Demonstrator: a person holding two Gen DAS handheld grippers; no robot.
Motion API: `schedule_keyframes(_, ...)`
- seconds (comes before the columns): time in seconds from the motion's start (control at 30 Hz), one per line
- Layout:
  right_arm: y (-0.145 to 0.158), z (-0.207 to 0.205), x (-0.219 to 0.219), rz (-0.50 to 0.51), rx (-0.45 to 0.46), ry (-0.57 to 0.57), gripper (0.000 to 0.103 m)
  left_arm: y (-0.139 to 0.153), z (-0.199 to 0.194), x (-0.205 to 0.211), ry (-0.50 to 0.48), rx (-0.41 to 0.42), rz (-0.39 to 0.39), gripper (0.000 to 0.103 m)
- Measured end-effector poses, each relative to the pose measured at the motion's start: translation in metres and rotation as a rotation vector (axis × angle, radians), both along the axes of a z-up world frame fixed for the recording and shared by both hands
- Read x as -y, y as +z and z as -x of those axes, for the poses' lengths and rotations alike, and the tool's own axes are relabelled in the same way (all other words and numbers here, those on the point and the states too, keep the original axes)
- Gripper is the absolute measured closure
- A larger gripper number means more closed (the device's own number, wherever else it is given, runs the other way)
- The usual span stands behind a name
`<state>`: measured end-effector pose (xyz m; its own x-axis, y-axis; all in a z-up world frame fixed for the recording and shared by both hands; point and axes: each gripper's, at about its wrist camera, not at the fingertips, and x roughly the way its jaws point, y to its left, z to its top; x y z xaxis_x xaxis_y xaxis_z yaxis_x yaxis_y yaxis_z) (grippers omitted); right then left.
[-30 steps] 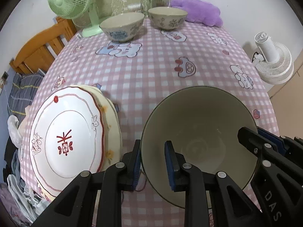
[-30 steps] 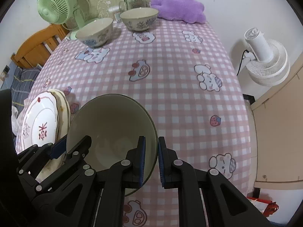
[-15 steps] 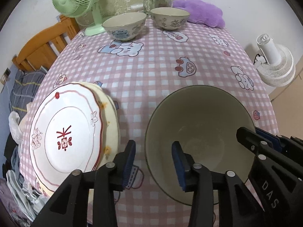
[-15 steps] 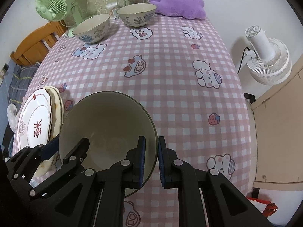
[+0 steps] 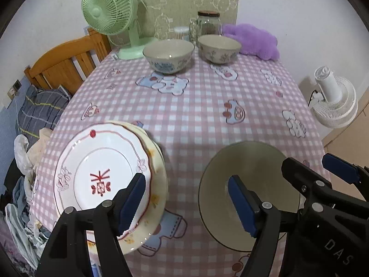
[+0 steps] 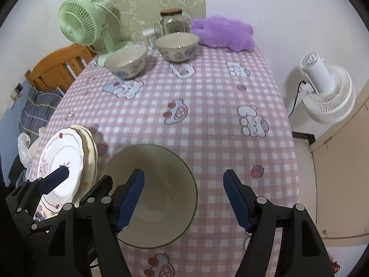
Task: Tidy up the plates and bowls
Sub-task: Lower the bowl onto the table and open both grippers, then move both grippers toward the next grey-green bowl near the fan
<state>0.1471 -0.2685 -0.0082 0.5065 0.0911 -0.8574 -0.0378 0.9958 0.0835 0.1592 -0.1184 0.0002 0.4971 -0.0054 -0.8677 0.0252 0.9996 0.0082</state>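
A large greenish bowl (image 5: 251, 180) stands on the pink checked tablecloth near the front edge; it also shows in the right wrist view (image 6: 161, 196). My left gripper (image 5: 186, 205) is open above the gap between this bowl and a stack of plates (image 5: 101, 175), holding nothing. My right gripper (image 6: 183, 198) is open over the bowl's right rim, holding nothing. The top plate (image 6: 61, 164) is white with a red mark. Two patterned bowls (image 5: 168, 55) (image 5: 219, 48) stand at the far end.
A green fan (image 5: 108, 11), glass jars (image 5: 208, 24) and a purple plush (image 5: 253, 40) stand at the table's far end. A white fan (image 6: 327, 94) stands on the floor to the right. A wooden bed frame (image 5: 64, 67) and clothes lie to the left.
Both grippers let go of the large bowl's rim, opened wide and drew back and up. The bowl now rests on the table.
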Motion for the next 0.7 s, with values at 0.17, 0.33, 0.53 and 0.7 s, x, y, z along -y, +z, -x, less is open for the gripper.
schedule_keyframes(0.17, 0.015, -0.006, -0.008, 0.024, 0.025, 0.008, 0.026, 0.012, -0.009, -0.010, 0.001, 0.017, 0.010, 0.027)
schedule_keyframes(0.33, 0.033, -0.017, -0.026, 0.040, 0.059, 0.031, 0.025, 0.021, -0.024, -0.022, -0.035, -0.007, 0.055, 0.027)
schedule_keyframes(0.53, 0.043, -0.036, -0.050, 0.026, 0.067, -0.008, 0.025, 0.037, -0.045, -0.047, -0.040, 0.044, 0.038, 0.027)
schedule_keyframes(0.7, 0.058, -0.053, -0.072, 0.035, 0.102, -0.059, 0.025, 0.053, -0.065, -0.066, -0.059, 0.081, 0.030, 0.027)
